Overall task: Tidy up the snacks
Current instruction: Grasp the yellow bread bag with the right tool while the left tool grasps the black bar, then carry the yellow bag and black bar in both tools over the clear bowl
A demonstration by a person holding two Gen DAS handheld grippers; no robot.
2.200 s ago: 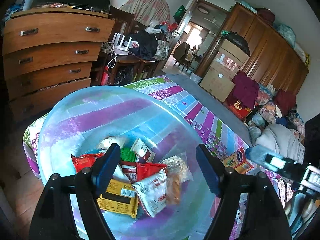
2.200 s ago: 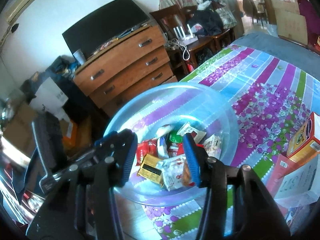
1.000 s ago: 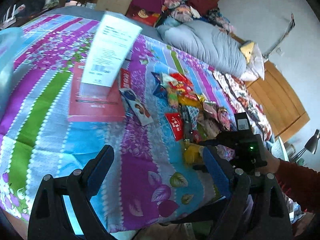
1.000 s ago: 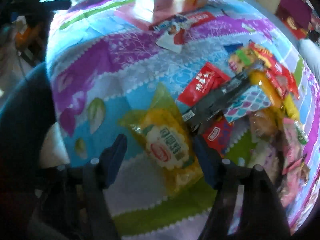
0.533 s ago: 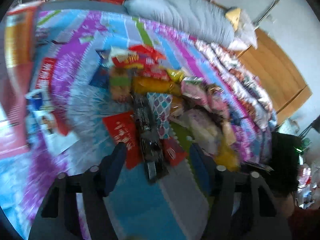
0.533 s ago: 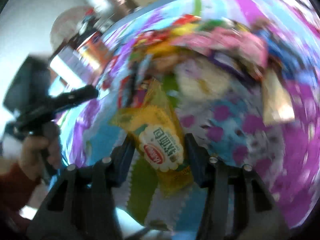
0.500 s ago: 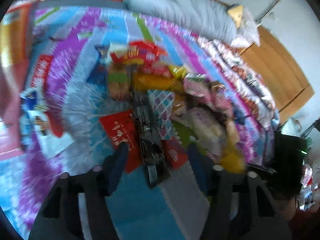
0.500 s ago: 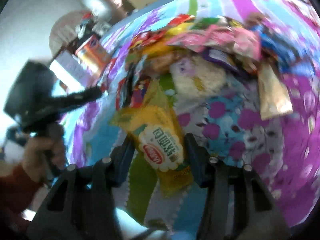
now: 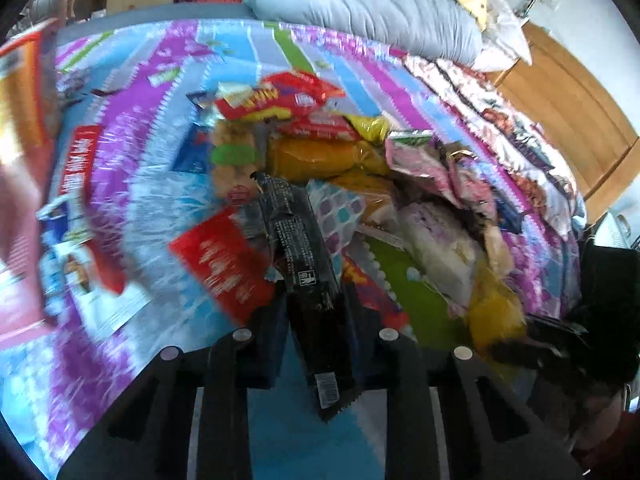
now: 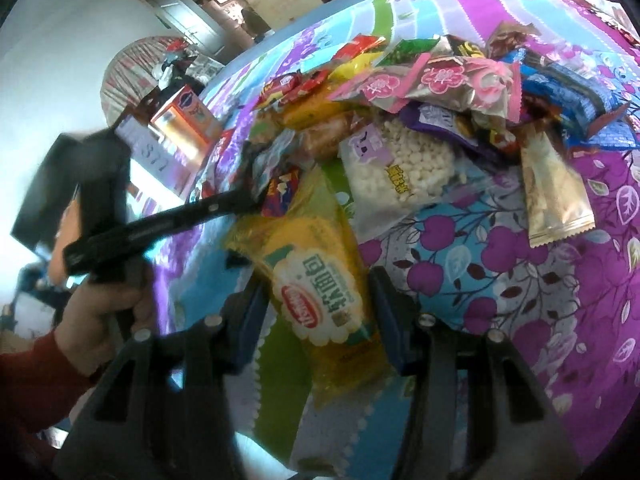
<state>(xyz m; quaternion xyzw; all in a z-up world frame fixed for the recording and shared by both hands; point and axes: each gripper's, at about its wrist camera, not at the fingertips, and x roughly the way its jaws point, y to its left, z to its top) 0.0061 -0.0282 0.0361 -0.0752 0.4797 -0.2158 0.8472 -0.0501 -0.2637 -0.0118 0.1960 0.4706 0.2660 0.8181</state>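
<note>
left gripper (image 9: 316, 340): jaws are squeezing all the way in on the near end of the long black snack pack (image 9: 304, 264), which is lying at the front edge of the snack pile (image 9: 360, 168) on the bed (image 9: 132, 168). They've just been closing, and the pack is pinched between them.

right gripper (image 10: 316, 312): jaws are sitting partly closed and hugging the yellow bread pack (image 10: 320, 292) across its width, low on the wrapper near the label. It's lying on the bedspread at the near edge of the same pile.

black pack handling: looking light and slim, crinkly film, probably a bit slick. Since it's being held at one end only, I'm guessing the far end is going to droop when lifted.

yellow pack handling: looking soft and puffy, so I'd say easy to squash. A gentle grip across the middle seems better than the sealed end.

neighbours: the white puffed-snack bag (image 10: 400, 176) and the red packet (image 9: 224, 264) are lying right beside the targets, so they may get dragged along.
</note>
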